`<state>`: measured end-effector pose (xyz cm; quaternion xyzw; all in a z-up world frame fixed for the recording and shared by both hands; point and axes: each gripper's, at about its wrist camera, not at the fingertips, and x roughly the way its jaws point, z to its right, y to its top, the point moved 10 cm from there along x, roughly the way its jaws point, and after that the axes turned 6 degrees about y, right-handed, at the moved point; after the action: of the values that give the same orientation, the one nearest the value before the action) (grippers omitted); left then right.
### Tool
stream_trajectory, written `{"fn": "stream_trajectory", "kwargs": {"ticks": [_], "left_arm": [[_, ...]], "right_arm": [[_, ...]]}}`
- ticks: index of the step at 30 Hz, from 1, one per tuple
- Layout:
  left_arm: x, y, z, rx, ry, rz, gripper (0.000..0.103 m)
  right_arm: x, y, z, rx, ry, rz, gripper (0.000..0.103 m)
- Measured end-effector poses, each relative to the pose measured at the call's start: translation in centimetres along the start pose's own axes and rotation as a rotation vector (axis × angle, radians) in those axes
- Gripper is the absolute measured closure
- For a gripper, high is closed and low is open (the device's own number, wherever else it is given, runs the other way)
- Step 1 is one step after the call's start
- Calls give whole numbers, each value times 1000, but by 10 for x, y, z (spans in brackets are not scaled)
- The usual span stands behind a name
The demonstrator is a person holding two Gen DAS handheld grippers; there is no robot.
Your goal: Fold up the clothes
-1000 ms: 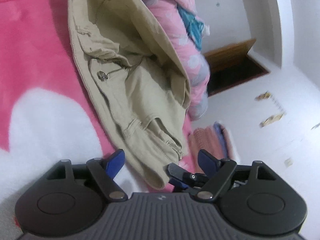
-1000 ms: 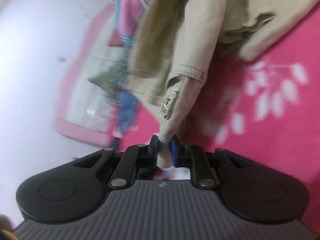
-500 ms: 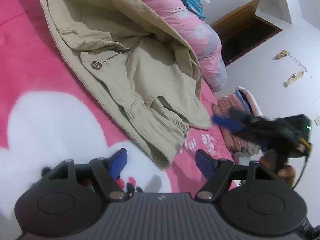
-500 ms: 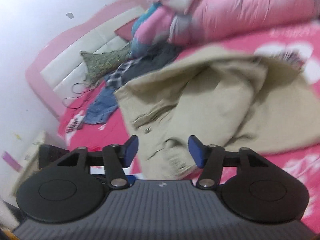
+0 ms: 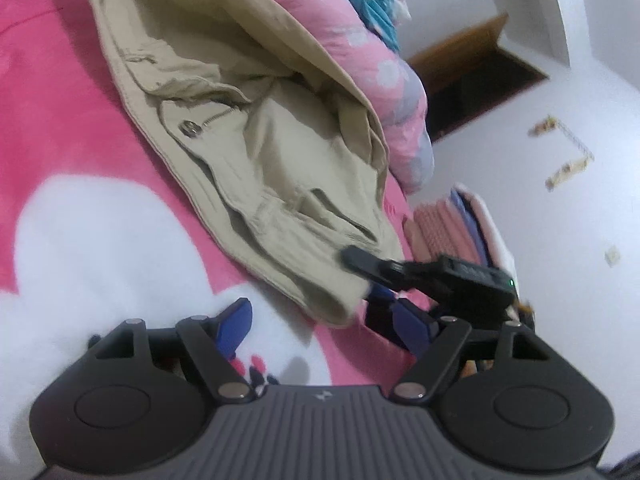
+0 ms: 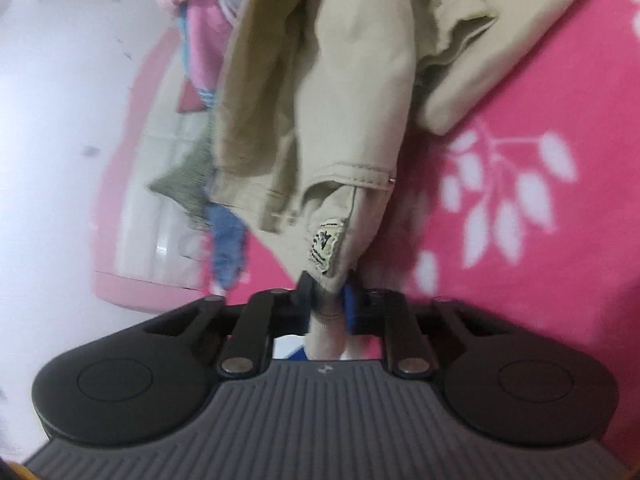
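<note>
While R gripper [image 6: 326,300] closes on trousers [image 5: 256,168] waistband corner, L gripper [image 5: 320,316] gapes empty: grab step; next, L needs opposite corner.

Khaki trousers [image 5: 256,168] on pink blanket [image 5: 60,100]

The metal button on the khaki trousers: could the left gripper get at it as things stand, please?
Probably yes. The left gripper is open with nothing between its jaws, and the metal button on the khaki trousers lies uncovered ahead of it on the pink blanket.
</note>
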<state>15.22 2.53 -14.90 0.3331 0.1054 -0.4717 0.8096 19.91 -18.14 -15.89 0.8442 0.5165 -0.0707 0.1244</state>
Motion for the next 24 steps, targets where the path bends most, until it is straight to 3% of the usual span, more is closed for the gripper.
{"fn": "stream_trajectory", "kwargs": {"ticks": [3,7,12,14,16,19,24], "left_arm": [[1,10,-6,-110,-28,44,23],[5,23,-12,-249,-107,75,20],[21,30,-5,-250,-116,65,20],[28,33,-7,-290,-124,59,35],[36,34,-11,-332,-124,42,52],[46,33,-14,-336,-124,19,65],[53,33,-16,-326,-136,7,65]], "right_arm": [[-10,2,-14,25,113,29,94],[-19,2,-16,65,177,38,94],[-1,-4,-24,82,241,47,94],[1,-5,-27,66,249,46,94],[1,-6,-27,39,224,39,94],[-2,-6,-31,-45,159,19,90],[-6,-8,-53,-260,27,-94,83]]}}
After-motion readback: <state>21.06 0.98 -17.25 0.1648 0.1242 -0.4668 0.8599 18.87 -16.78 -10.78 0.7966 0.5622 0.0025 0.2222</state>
